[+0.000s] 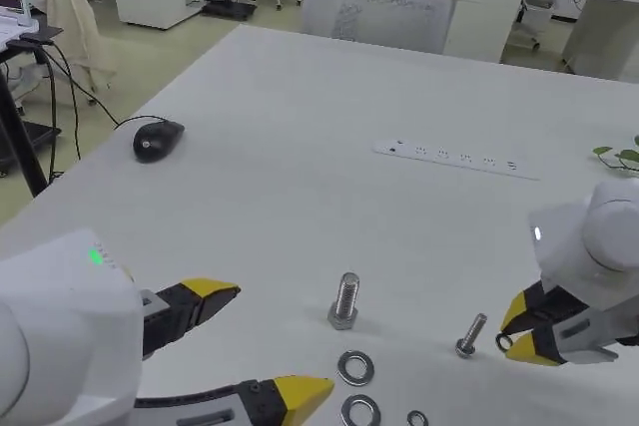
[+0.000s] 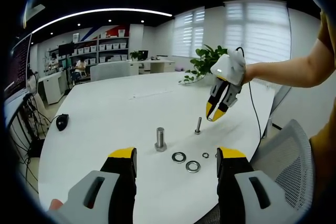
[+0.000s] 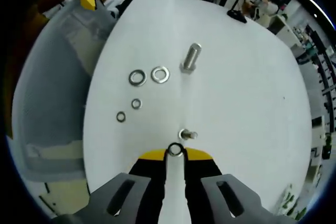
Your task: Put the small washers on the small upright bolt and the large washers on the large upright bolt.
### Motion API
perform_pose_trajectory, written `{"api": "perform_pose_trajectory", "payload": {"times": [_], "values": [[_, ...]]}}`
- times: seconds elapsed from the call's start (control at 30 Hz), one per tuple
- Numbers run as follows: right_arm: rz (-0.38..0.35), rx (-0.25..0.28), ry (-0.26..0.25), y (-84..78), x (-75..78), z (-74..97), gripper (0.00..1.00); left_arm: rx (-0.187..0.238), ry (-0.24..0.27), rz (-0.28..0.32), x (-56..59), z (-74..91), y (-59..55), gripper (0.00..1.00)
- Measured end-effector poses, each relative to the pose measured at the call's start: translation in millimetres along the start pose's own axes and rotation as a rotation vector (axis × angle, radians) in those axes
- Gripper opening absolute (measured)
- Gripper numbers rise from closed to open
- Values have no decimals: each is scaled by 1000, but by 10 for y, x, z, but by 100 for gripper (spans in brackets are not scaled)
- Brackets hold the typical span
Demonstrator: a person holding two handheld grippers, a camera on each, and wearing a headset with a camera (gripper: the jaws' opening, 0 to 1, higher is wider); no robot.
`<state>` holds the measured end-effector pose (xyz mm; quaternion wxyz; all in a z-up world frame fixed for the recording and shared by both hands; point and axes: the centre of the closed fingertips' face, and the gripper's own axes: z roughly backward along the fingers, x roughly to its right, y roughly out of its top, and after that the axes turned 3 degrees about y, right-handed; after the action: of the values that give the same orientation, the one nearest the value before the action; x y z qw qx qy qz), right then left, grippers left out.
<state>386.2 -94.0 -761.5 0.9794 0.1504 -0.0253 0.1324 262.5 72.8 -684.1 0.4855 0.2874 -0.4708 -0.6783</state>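
Two bolts are standing on the counter [image 1: 300,167]: the large bolt [image 1: 343,301] on the left, the small bolt [image 1: 470,335] on the right. Two large washers [image 3: 137,77] are lying side by side just near of the large bolt, and two small washers [image 3: 136,103] are lying to their right. In the head view, the bottom edge is cutting one small washer. The right claw [image 1: 514,334] is pinching a third small washer [image 3: 175,150], half hidden between its tips, just beside the small bolt. The left claw [image 1: 260,338] is gaping empty at the near left.
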Motion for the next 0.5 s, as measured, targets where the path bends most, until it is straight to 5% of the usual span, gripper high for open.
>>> {"api": "perform_pose_trajectory", "payload": {"times": [0.5], "values": [[31, -1, -13, 139, 148, 1, 12, -3, 5, 9, -23, 15, -18, 61]]}}
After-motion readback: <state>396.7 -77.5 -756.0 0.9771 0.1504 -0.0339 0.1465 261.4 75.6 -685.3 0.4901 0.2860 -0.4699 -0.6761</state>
